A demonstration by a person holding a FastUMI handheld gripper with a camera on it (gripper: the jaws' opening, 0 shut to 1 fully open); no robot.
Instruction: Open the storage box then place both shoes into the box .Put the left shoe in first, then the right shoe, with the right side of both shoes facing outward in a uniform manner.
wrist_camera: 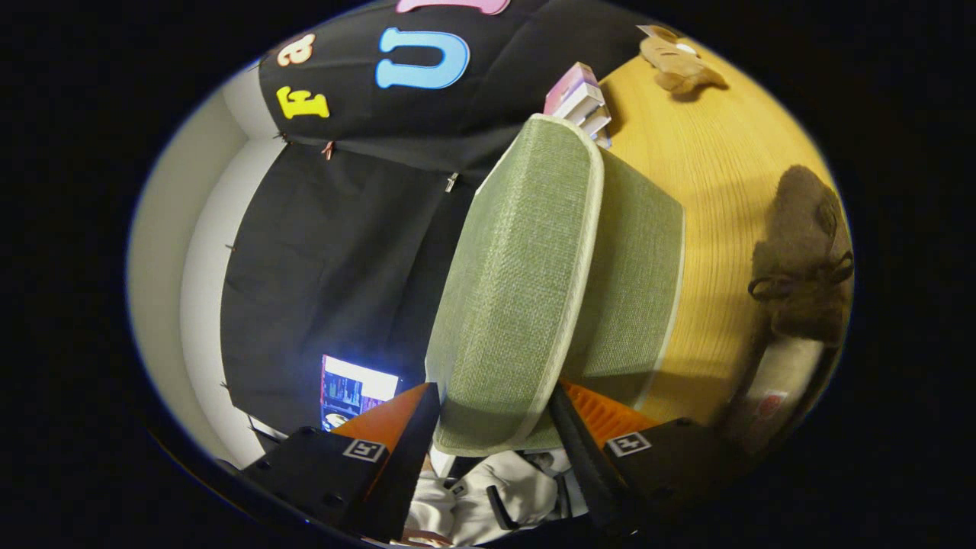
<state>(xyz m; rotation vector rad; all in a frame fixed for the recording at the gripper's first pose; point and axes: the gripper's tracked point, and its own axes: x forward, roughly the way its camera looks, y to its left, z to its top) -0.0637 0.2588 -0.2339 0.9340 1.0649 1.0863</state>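
Observation:
The green fabric storage box (633, 282) stands on the wooden table (709, 152); the whole view is rolled sideways. Its lid (518, 259), edged with pale piping, is swung up away from the box body. My gripper (492, 404) is shut on the lid's near edge, one finger on each face of it. A brown lace-up shoe (801, 244) lies on the table beyond the box, off to the side of the fingers. A pale sole with a red mark (781, 381) shows beside it; I cannot tell if that is the second shoe. The inside of the box is hidden.
A tan plush toy (679, 61) lies far across the table. A small stack of pink and white boxes (581, 99) sits behind the lid's far end. A lit screen (354, 389) glows by the booth wall. Someone's white garment (488, 488) shows under the fingers.

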